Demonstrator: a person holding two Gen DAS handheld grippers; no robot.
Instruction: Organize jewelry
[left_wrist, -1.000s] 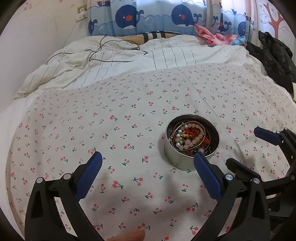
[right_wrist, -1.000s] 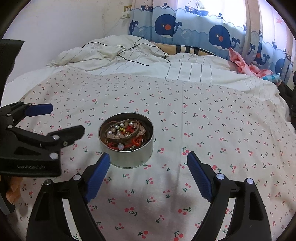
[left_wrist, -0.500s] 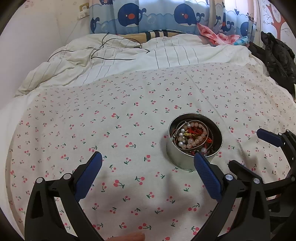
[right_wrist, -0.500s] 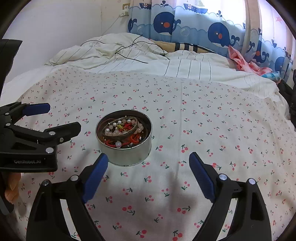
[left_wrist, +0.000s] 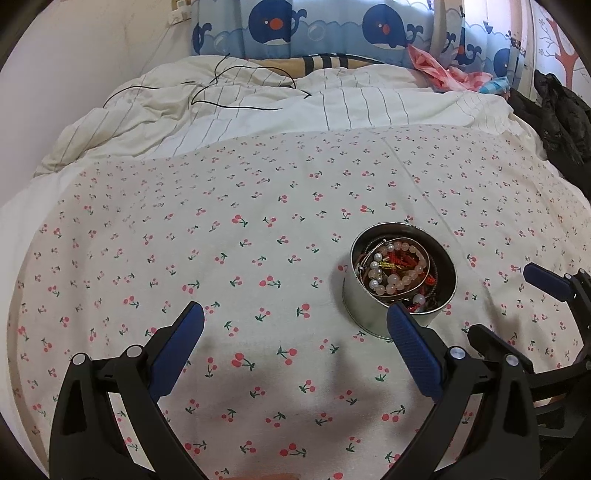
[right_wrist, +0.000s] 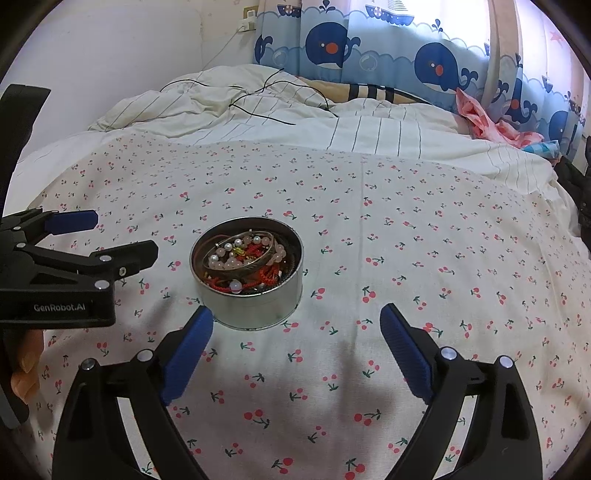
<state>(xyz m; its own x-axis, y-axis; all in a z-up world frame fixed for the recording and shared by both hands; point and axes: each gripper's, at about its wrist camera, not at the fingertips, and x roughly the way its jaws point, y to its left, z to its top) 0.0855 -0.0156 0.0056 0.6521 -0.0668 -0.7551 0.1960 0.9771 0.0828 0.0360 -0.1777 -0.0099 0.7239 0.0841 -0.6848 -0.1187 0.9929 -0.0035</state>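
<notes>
A round metal tin (left_wrist: 369, 317) (right_wrist: 255, 306) stands on the cherry-print sheet (left_wrist: 258, 240). It holds a tangle of jewelry (left_wrist: 397, 267) (right_wrist: 245, 256): pearl and pink bead bracelets, red cords, a metal bangle. My left gripper (left_wrist: 295, 332) is open and empty, with the tin just beyond its right finger. My right gripper (right_wrist: 297, 332) is open and empty, with the tin just beyond its left finger. Each gripper shows in the other's view, the right one (left_wrist: 517, 306) at the right edge and the left one (right_wrist: 110, 236) at the left edge.
A rumpled striped duvet (left_wrist: 258, 107) with a black cable (left_wrist: 236, 92) lies at the back of the bed. Whale-print curtains (right_wrist: 369, 48) hang behind. Pink cloth (right_wrist: 487, 125) and dark clothing (left_wrist: 554, 114) lie at the far right.
Both grippers have tilted and shifted slightly toward the tin, which now sits a little lower in both views. Both stay open. The tin has not moved.
</notes>
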